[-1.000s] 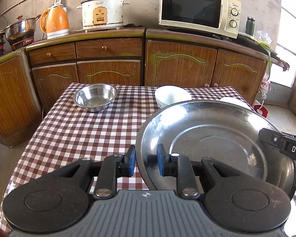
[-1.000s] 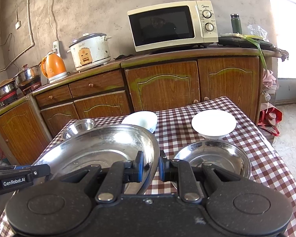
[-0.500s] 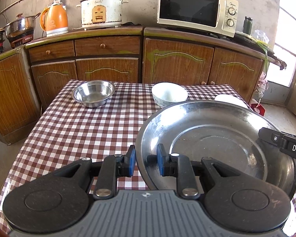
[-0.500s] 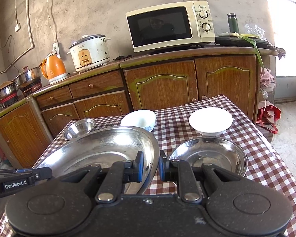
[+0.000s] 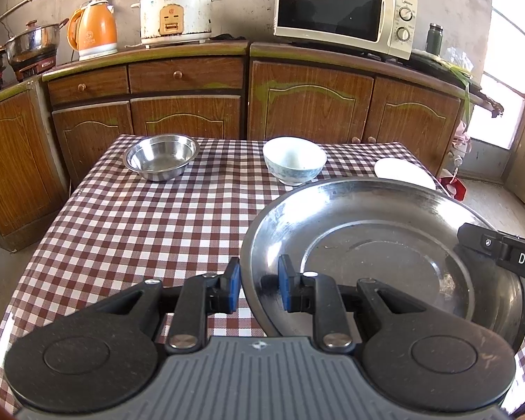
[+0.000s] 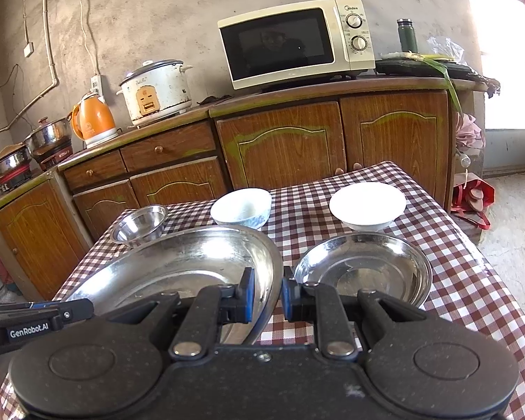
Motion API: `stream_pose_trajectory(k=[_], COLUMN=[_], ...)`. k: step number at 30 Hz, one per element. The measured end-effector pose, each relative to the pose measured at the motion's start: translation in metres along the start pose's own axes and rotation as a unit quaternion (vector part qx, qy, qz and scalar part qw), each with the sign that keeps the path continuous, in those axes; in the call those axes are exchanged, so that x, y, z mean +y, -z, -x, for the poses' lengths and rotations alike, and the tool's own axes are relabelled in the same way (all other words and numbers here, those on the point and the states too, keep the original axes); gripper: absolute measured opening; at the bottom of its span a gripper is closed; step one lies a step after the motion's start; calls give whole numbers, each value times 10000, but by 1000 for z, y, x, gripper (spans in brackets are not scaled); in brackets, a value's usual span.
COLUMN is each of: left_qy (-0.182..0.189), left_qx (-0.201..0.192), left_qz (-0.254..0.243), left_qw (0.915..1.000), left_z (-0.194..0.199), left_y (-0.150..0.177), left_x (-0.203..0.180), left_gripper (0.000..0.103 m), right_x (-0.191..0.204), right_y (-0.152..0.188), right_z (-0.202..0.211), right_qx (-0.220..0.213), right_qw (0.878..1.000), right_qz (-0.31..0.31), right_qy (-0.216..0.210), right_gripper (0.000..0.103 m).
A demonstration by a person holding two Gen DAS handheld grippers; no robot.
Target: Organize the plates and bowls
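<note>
A large steel plate (image 5: 385, 245) is held above the checkered table (image 5: 140, 227) by both grippers. My left gripper (image 5: 259, 288) is shut on its left rim; my right gripper (image 6: 265, 294) is shut on its right rim (image 6: 273, 273). The right gripper's finger shows in the left wrist view (image 5: 500, 252). A smaller steel plate (image 6: 364, 269) lies on the table just right of the right gripper. A white dish (image 6: 367, 204) sits behind it. A white bowl (image 5: 294, 161) and a small steel bowl (image 5: 161, 155) stand at the table's far side.
Wooden cabinets (image 5: 297, 101) run behind the table, with a microwave (image 5: 343, 10), rice cooker (image 5: 175, 12), orange kettle (image 5: 94, 31) and steel pots (image 5: 31, 40) on top. A red bag (image 6: 472, 196) lies on the floor at right.
Both grippers have pulled back and risen a little with the large plate; the table and its bowls look farther away. Both grips are unchanged.
</note>
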State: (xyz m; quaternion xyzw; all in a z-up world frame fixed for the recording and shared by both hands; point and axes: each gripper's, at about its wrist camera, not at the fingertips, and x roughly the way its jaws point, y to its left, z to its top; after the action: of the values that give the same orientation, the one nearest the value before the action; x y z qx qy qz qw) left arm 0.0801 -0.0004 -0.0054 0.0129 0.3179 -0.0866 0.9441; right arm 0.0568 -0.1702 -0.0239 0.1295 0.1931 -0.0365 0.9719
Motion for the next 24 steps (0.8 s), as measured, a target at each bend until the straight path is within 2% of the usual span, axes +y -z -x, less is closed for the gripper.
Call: stream_pose_trajectory(k=[24], left_qy=[67], left_qx=[95], left_qz=[-46], left_qw=[9999], left_z=[6], left_y=[19], left_x=[-9], left_gripper=[23], right_x=[-8], right_y=[17], right_z=[14], right_qx=[60], right_qw=[10000], right_qz=[-36], right_qy=[38], right_gripper=[21])
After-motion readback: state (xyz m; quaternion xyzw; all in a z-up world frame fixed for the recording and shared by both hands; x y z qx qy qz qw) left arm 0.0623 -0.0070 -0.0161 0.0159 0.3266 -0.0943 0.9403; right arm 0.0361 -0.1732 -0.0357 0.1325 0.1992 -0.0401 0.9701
